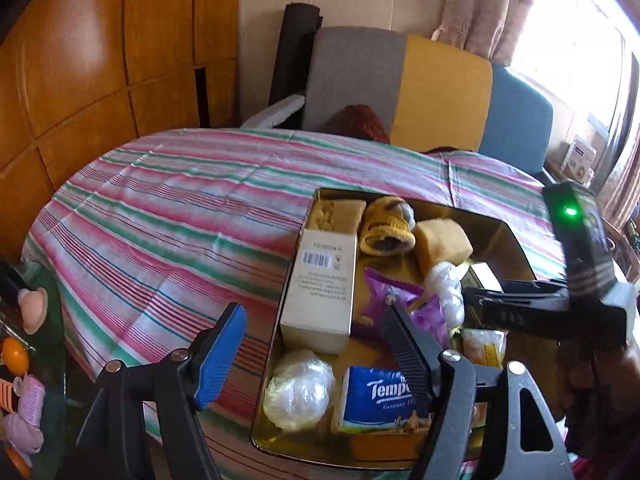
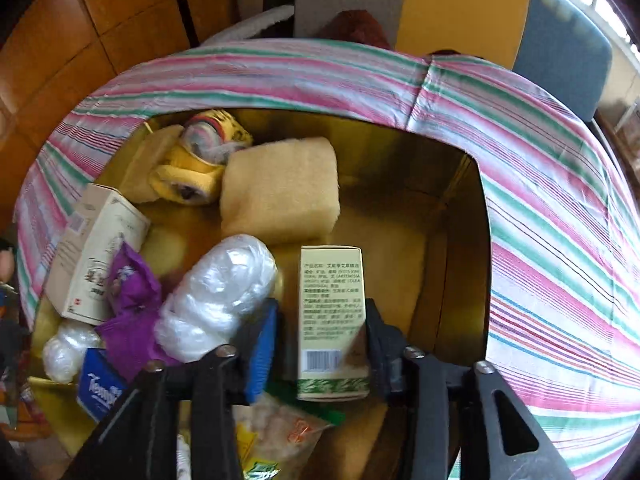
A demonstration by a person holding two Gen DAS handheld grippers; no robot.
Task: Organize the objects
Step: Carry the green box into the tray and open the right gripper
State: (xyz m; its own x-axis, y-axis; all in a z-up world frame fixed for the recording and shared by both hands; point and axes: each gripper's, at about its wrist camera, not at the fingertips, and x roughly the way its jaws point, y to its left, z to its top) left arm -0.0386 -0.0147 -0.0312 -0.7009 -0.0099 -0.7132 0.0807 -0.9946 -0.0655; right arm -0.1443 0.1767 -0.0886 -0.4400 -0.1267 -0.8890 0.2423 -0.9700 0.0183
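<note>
Right claw (image 2: pixel 322 344) hangs over the gold box (image 2: pixel 460 208) on the striped table (image 2: pixel 540 200), its jaws parted around a small green carton (image 2: pixel 332 320), pads not pressing it. Left claw (image 1: pixel 316 344) gapes wide, holding nothing. It hides part of the blue tissue pack (image 1: pixel 372 400). A purple wrapper (image 2: pixel 128 292) lies crumpled, hard to read.

Both wrist cameras look down along their tongs: the left slantwise from the tin's (image 1: pixel 400 454) near-left corner, the right steeper and closer above it. Both show the tin (image 2: pixel 476 240) and striped tabletop (image 1: pixel 168 200).
</note>
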